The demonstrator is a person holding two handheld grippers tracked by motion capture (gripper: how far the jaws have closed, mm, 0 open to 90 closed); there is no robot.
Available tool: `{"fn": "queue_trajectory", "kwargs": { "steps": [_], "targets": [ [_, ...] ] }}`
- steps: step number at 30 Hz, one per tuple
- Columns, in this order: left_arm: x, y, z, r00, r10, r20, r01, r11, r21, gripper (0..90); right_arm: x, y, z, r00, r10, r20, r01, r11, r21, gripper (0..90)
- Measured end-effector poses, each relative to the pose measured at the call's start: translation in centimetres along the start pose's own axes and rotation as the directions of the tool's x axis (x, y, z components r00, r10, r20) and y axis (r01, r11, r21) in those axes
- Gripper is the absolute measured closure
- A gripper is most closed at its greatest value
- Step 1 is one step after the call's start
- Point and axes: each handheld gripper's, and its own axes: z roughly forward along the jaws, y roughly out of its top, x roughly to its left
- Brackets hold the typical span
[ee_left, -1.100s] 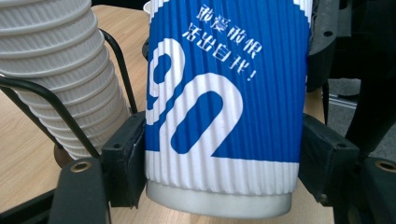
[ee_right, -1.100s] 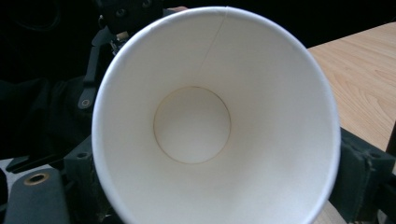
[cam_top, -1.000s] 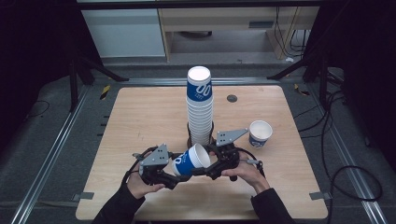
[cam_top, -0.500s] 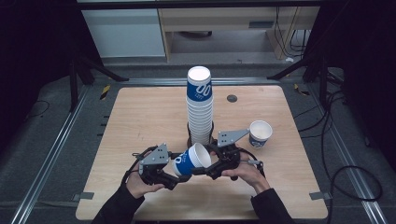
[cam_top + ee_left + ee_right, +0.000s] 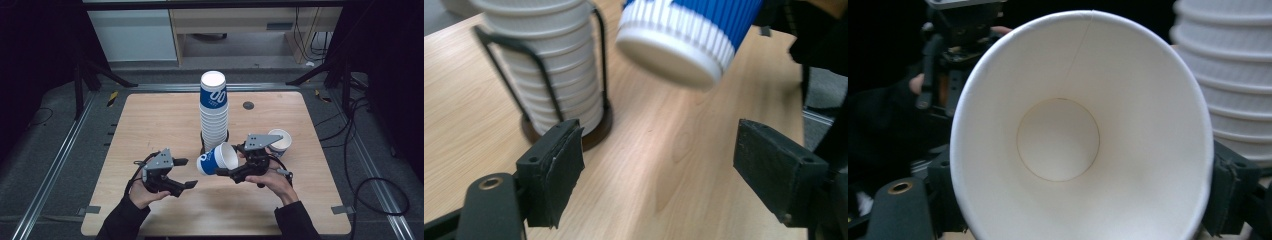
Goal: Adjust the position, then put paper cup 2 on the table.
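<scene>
A blue and white paper cup (image 5: 217, 159) lies on its side in the air, its mouth toward my right gripper (image 5: 231, 164). That gripper is shut on the cup's rim; its jaws closed in on the cup and have just eased a little. The cup's white inside (image 5: 1073, 135) faces the right gripper view, with a black pad (image 5: 1230, 192) at each side. My left gripper (image 5: 186, 173) is open, a short way left of the cup's base (image 5: 684, 40), with nothing between its pads (image 5: 556, 175).
A tall stack of the same cups (image 5: 214, 115) stands in a black wire holder (image 5: 596, 75) at the table's middle, just behind the held cup. Another single cup (image 5: 278, 141) stands upright at the right. The wooden table (image 5: 150, 125) has bare room at the left and front.
My left gripper has let go of the cup's base and drawn back to the left. My right gripper has carried the cup slightly right and up.
</scene>
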Motion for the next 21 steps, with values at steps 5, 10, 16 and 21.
{"fn": "queue_trajectory", "kwargs": {
  "steps": [5, 10, 16, 21],
  "targets": [
    [1.1, -0.4, -0.8, 0.9976, -0.049, -0.05, 0.049, 0.9988, -0.004, 18.8, -0.4, 0.2, -1.6, 0.9919, 0.024, 0.125, -0.024, 1.0, 0.002, 16.3],
    [2.1, -0.8, -1.5, 0.9878, -0.109, -0.112, 0.107, 0.9941, -0.018, 19.2, -0.5, 0.0, -3.2, 0.9768, 0.02, 0.213, -0.024, 1.0, 0.014, 16.3],
    [3.2, -1.3, -2.3, 0.9736, -0.161, -0.161, 0.159, 0.9869, -0.031, 19.0, -0.3, -0.6, -4.6, 0.9471, 0.004, 0.321, -0.03, 0.997, 0.077, 16.2],
    [3.8, -1.7, -2.9, 0.9591, -0.189, -0.21, 0.189, 0.9817, -0.021, 18.9, -0.6, -1.0, -5.9, 0.9239, 0.01, 0.383, -0.054, 0.993, 0.106, 16.0]
  ]
}}
